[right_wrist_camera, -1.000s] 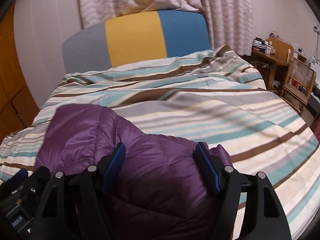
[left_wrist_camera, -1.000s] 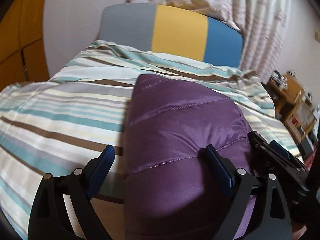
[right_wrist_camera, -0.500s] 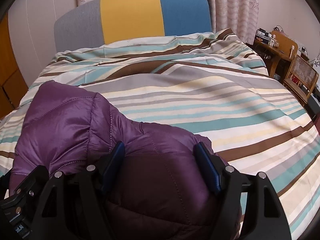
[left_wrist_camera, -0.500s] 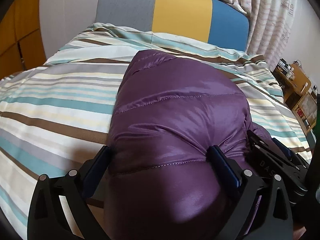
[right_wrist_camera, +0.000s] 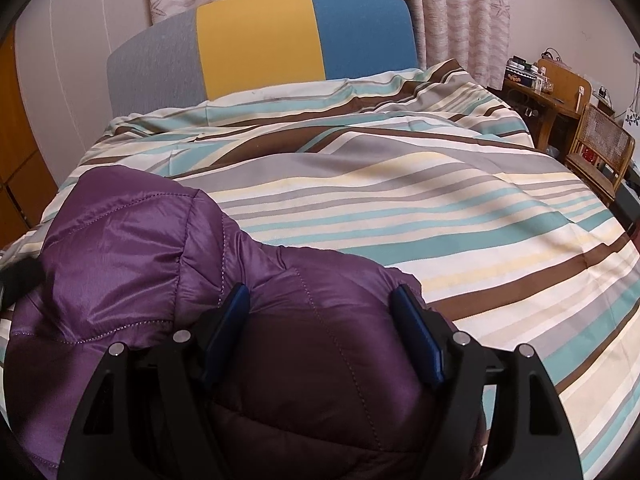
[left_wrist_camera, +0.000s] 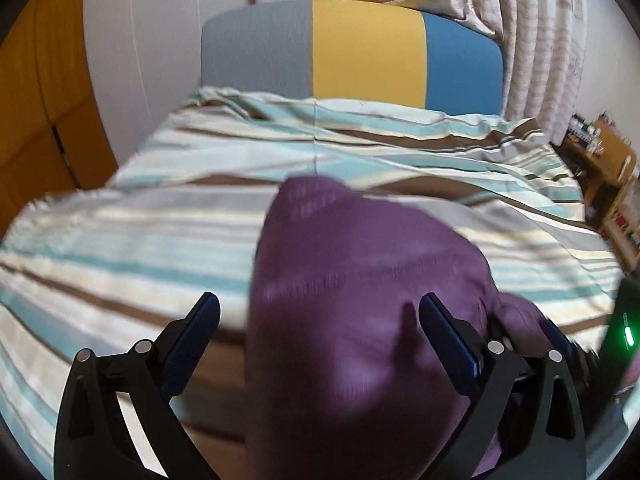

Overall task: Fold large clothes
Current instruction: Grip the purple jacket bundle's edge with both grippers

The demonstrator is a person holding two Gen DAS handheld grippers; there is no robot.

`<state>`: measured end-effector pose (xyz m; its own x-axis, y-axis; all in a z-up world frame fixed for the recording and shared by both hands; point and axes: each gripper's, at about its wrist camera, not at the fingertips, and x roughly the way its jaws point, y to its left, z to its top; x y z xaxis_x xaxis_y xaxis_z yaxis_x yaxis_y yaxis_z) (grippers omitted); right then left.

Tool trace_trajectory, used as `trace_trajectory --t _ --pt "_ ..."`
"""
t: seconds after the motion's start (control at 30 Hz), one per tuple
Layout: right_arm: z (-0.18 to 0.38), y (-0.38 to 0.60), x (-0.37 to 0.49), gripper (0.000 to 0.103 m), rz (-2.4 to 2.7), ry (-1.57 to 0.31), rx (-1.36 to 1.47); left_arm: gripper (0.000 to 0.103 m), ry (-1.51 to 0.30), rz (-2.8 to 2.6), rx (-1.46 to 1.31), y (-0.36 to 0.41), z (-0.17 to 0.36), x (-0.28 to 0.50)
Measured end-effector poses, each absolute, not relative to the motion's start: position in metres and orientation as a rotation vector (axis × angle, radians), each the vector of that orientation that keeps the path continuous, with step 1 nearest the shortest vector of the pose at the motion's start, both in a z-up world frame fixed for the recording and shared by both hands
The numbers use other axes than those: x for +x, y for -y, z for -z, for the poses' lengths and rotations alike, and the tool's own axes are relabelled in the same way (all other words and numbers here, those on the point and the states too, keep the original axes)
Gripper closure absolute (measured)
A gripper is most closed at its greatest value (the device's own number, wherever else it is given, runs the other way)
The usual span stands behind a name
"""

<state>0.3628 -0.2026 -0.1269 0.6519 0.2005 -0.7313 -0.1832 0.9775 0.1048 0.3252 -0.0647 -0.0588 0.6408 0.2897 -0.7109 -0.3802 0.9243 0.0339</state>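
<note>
A purple quilted jacket [right_wrist_camera: 132,248] of thin, glossy synthetic cloth, stitched in puffed panels that catch the light, lies on a matt, softly creased striped duvet cover [right_wrist_camera: 400,208] of woven cloth. The left gripper [left_wrist_camera: 320,322] and right gripper [right_wrist_camera: 320,316] are matt black plastic with small bright metal pins and smooth dark-blue fingers [right_wrist_camera: 416,336]. Behind stand a headboard [right_wrist_camera: 260,48] upholstered in matt textured cloth, soft patterned curtains [right_wrist_camera: 460,12] and satin-finished wooden furniture [right_wrist_camera: 560,88].

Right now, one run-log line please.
purple jacket: bunched on striped duvet | left gripper: open, astride jacket | right gripper: jacket between jaws
</note>
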Motion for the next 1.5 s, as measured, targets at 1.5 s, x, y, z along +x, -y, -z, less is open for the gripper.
trace_trajectory --t 1.5 --pt "0.127 0.267 0.285 0.011 -0.244 -0.872 0.208 0.003 -0.824 -0.189 -0.069 0.092 0.111 0.254"
